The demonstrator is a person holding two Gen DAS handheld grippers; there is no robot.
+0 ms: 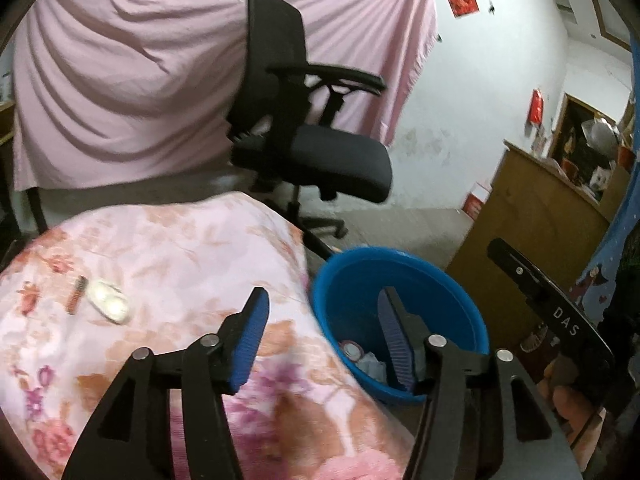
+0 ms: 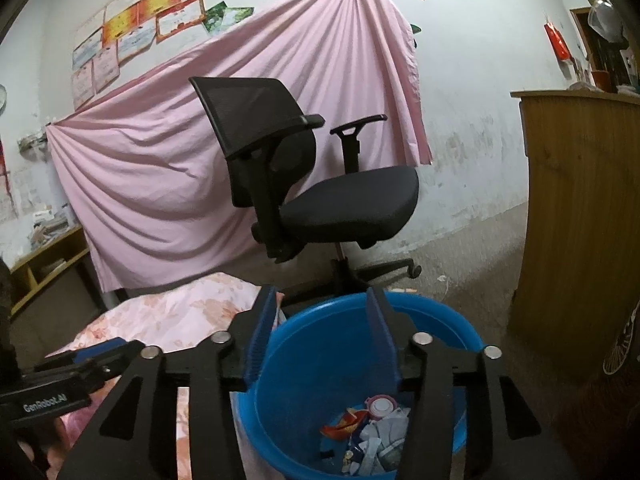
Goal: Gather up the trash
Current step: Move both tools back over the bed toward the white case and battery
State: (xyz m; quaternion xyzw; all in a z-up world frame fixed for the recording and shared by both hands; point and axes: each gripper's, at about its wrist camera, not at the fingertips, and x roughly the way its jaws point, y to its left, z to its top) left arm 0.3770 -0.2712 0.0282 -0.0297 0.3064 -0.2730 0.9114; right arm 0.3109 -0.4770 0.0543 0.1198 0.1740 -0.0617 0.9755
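A blue basin [image 1: 400, 280] stands beside the floral-covered table [image 1: 180, 248] and holds several scraps of trash [image 1: 360, 356]. In the right wrist view the basin [image 2: 320, 360] holds paper bits, a red wrapper and a pink lid [image 2: 382, 405]. A white crumpled piece [image 1: 108, 302] and a small reddish comb-like strip [image 1: 77, 294] lie on the cloth at the left. My left gripper [image 1: 324, 312] is open and empty, spanning the table edge and the basin rim. My right gripper [image 2: 322, 308] is open and empty above the basin.
A black office chair [image 1: 304, 120] stands behind the table and basin, before a hanging pink sheet [image 1: 140, 80]. A wooden cabinet [image 1: 540, 220] stands at the right. The right gripper's body [image 1: 560, 312] shows at the right of the left wrist view.
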